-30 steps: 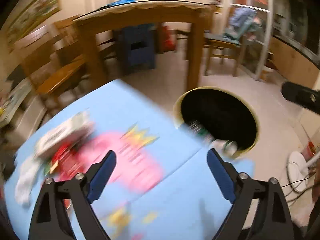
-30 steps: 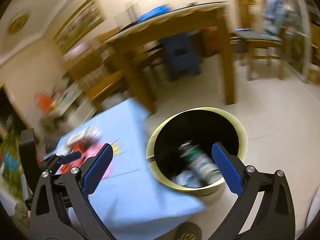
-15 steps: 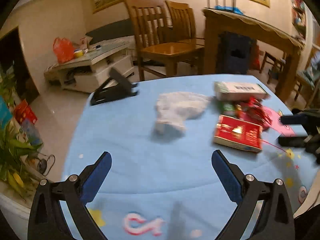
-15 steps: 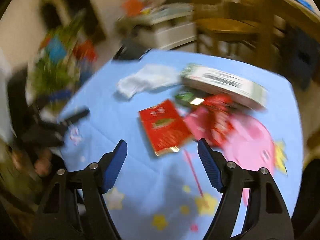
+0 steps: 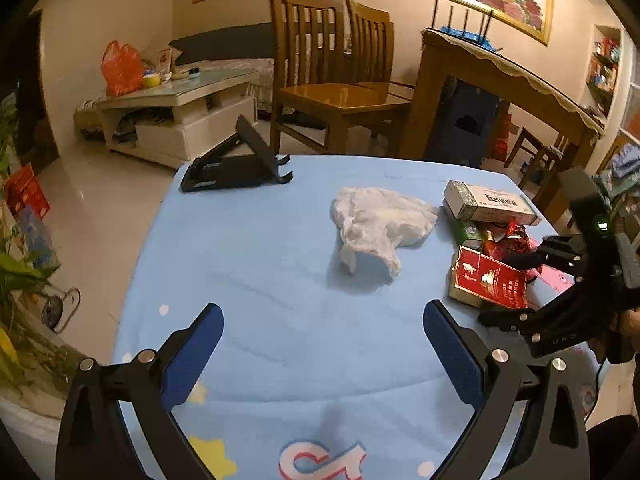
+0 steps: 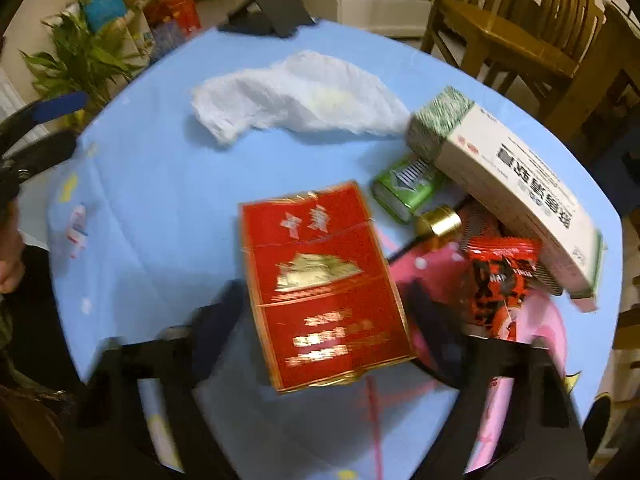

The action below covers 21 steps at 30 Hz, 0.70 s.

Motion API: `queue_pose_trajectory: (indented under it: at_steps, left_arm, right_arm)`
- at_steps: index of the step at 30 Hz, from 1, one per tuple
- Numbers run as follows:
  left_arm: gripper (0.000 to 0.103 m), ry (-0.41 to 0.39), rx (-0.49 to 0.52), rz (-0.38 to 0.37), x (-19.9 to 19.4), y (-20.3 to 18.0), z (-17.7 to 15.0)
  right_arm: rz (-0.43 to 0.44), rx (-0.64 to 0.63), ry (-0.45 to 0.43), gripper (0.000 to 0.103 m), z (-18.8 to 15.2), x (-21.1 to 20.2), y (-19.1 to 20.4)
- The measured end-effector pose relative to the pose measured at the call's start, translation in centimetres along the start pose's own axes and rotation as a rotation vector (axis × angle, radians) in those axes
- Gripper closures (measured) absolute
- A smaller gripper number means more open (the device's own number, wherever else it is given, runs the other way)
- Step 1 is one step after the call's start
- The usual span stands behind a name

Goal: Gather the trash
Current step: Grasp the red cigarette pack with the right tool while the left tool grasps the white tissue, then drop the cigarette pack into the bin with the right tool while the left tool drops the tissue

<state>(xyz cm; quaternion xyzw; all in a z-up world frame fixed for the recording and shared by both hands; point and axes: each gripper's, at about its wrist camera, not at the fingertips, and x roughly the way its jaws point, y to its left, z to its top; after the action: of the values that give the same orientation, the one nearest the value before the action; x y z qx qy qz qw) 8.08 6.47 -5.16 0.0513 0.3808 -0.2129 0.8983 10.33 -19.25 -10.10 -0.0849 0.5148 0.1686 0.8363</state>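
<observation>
A blue cloth table (image 5: 260,264) holds trash. A crumpled white tissue (image 5: 380,224) (image 6: 300,96) lies mid-table. A red cigarette box (image 6: 324,284) (image 5: 486,282) lies flat. A white and green carton (image 6: 508,188) (image 5: 490,202), a green packet (image 6: 406,188), a gold-capped item (image 6: 438,222) and a red wrapper (image 6: 500,280) cluster at the right. My left gripper (image 5: 322,344) is open and empty, short of the tissue. My right gripper (image 6: 326,312) is open with its fingers on either side of the red box.
A black folding stand (image 5: 236,162) sits at the table's far edge. Wooden chairs (image 5: 332,80) and a tall wooden table (image 5: 500,80) stand behind. A low white table (image 5: 176,112) is at the back left, potted plants (image 6: 80,56) beside the table.
Both grippers swung away from the black bin on the floor to the blue table. My right gripper moved down over the red box. My left gripper now faces the tissue.
</observation>
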Motion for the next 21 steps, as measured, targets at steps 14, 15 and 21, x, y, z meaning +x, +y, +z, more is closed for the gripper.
queue_pose_trajectory:
  at_steps: [14, 15, 21]
  left_arm:
    - [0.008, 0.147, 0.181, -0.021, 11.4, -4.7, 6.3]
    - [0.011, 0.161, 0.176, -0.004, 12.3, -4.8, 6.4]
    - [0.101, 0.203, 0.134, -0.002, 12.5, -4.6, 6.2]
  right_arm:
    - [0.073, 0.263, -0.308, 0.038, -7.5, -9.8, -0.9]
    - [0.077, 0.276, -0.322, 0.038, -8.0, -10.2, -1.3]
    - [0.094, 0.342, -0.386, 0.038, -10.7, -11.7, -3.3]
